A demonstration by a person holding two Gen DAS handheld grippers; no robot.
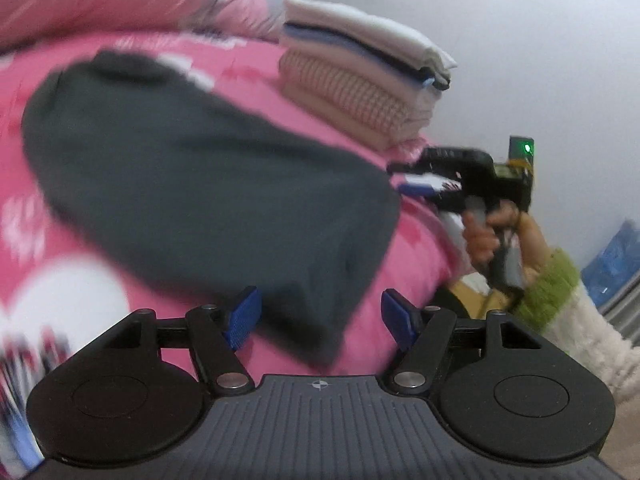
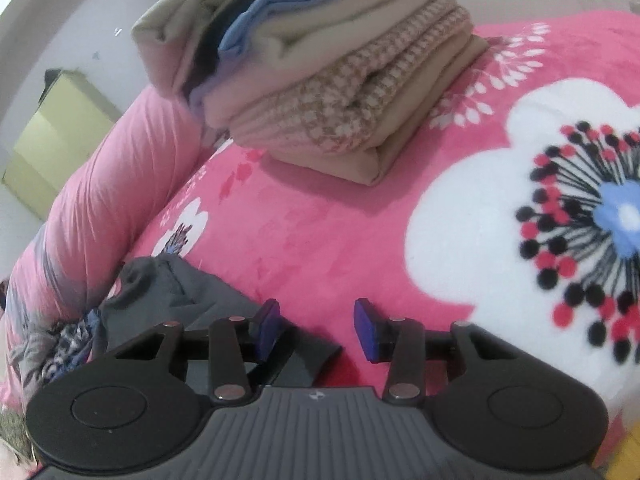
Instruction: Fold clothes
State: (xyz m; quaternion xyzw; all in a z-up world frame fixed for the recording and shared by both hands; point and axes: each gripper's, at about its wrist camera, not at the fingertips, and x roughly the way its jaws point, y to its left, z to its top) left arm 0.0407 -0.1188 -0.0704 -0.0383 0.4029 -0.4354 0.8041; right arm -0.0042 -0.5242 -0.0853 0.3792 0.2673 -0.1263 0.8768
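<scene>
A dark grey garment (image 1: 208, 184) is lying lengthwise from far-left to near-right on the pink blanket (image 1: 404, 252); both the left gripper (image 1: 320, 316) and the right gripper (image 2: 316, 326) are hovering spread, empty.

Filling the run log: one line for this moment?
left gripper open | right gripper open | dark grey garment on pink blanket | folded stack behind

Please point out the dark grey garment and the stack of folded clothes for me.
dark grey garment (image 1: 208, 184): left wrist view, middle of its flat body.
stack of folded clothes (image 2: 320, 120): right wrist view, checked layer's folded edge.
</scene>
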